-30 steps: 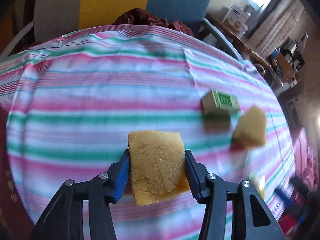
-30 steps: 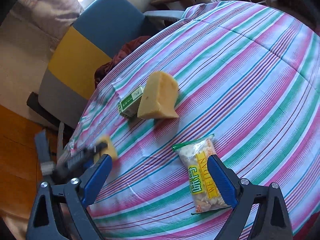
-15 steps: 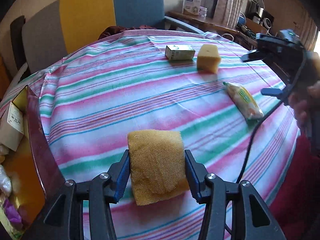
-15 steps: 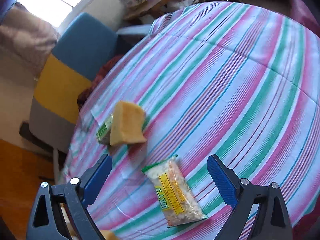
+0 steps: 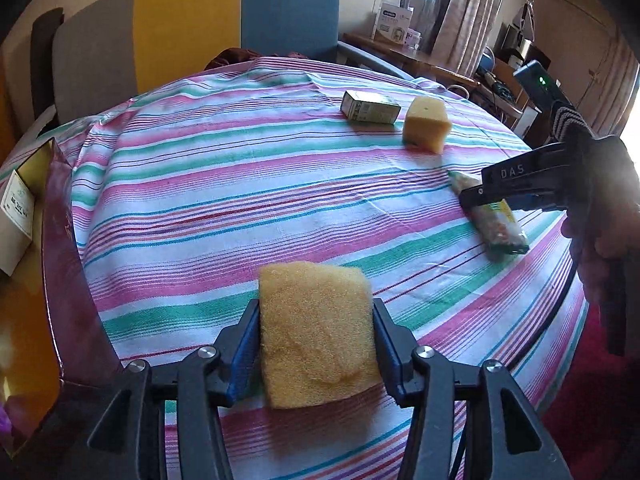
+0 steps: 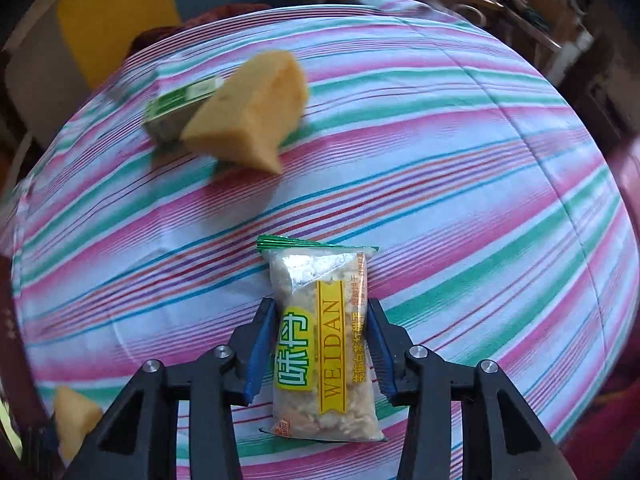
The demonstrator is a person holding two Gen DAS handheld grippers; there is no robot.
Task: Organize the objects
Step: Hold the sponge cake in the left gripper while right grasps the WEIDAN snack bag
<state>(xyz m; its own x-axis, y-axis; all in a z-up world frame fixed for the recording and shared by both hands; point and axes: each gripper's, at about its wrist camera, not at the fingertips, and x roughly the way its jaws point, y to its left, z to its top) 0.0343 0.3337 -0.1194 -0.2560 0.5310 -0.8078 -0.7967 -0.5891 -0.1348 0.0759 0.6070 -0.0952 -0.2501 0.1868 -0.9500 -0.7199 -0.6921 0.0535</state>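
My left gripper (image 5: 316,308) holds a flat yellow sponge (image 5: 316,336) above the near edge of the striped table (image 5: 240,200); its pads still press the sponge while the jaws are opening. My right gripper (image 6: 321,304) points steeply down, and its jaws are closing on a clear snack packet (image 6: 320,328) with yellow "WEIDAN" print that lies on the cloth. The blue pads touch the packet's two long sides. The left wrist view shows that gripper (image 5: 480,196) over the packet (image 5: 500,232) at the right. A thick yellow sponge block (image 5: 426,122) and a small green box (image 5: 370,108) stand farther back.
An open dark-red carton (image 5: 60,240) with a white box (image 5: 16,216) inside sits off the table's left edge. A grey, yellow and blue chair (image 5: 240,12) stands behind the table. A person's hand (image 5: 600,248) grips the right tool. Furniture clutters the far right.
The right gripper came down over the snack packet and its wide jaws closed onto it. The left gripper carried the sponge toward the table's left side, where the carton came into view.
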